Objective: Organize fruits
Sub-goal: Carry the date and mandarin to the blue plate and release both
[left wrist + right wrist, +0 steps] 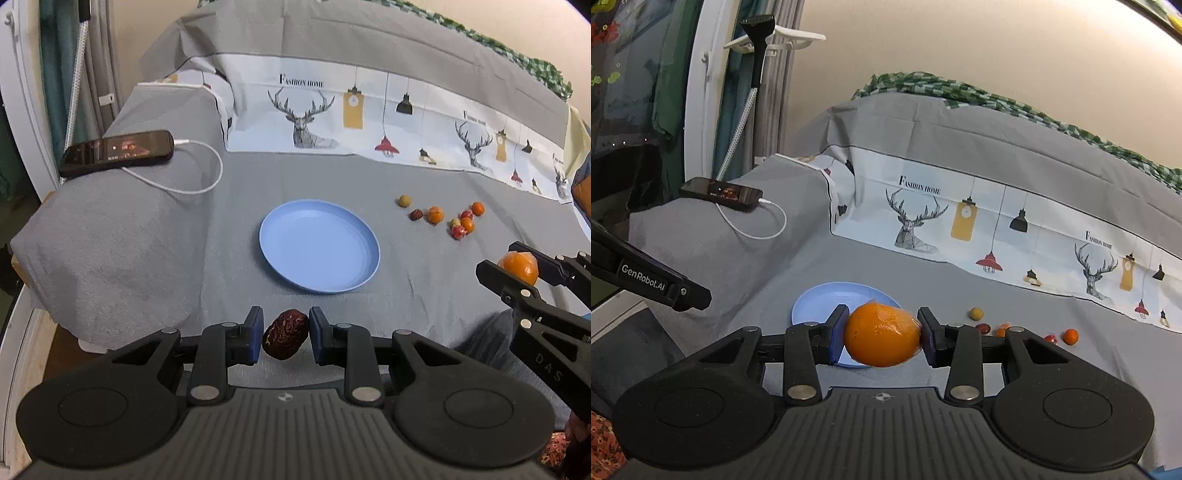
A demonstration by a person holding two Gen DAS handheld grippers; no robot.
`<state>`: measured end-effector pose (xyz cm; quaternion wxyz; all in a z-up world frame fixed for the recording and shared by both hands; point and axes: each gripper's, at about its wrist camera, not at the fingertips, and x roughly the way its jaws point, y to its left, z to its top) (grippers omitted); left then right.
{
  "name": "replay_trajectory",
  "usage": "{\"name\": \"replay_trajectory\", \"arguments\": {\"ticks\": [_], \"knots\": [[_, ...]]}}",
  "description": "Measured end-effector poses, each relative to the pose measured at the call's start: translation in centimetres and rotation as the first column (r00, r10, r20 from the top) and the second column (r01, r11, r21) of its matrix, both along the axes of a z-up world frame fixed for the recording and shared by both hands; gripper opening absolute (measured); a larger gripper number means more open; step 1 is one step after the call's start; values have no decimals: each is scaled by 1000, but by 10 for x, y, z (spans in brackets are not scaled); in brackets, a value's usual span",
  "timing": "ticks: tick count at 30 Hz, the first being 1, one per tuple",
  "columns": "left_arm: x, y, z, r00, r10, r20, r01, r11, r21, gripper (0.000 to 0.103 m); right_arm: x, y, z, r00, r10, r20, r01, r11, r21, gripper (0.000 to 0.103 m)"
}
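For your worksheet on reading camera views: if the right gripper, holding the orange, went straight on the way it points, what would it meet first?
Probably the blue plate. In the right wrist view it lies directly behind the orange held in the right gripper, on the grey cloth. Depth is unclear, so the gripper might pass above the plate.

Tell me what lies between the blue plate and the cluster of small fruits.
Nothing: in the left wrist view, only bare grey sheet separates the plate from the small fruits. The right wrist view hides part of that stretch behind the held orange.
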<state>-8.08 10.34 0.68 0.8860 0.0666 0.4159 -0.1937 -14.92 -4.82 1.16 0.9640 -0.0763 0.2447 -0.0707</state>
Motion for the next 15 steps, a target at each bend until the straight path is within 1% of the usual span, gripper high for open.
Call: {"name": "replay_trajectory", "arguments": {"ticks": [6,9,15], "knots": [[20,-3,-11,999,18,-46,-18,1000,8,29,15,-2,-11,999,9,-52,-9,1000,3,42],[35,-7,-14,998,20,-61,-21,1000,-10,29,25,-6,-18,997,1,-78,-1,1000,0,42],[76,-32,-23,999,14,-49,-14,1000,6,29,62,-19,-37,991,-23,-135,23,1000,-1,42]]}}
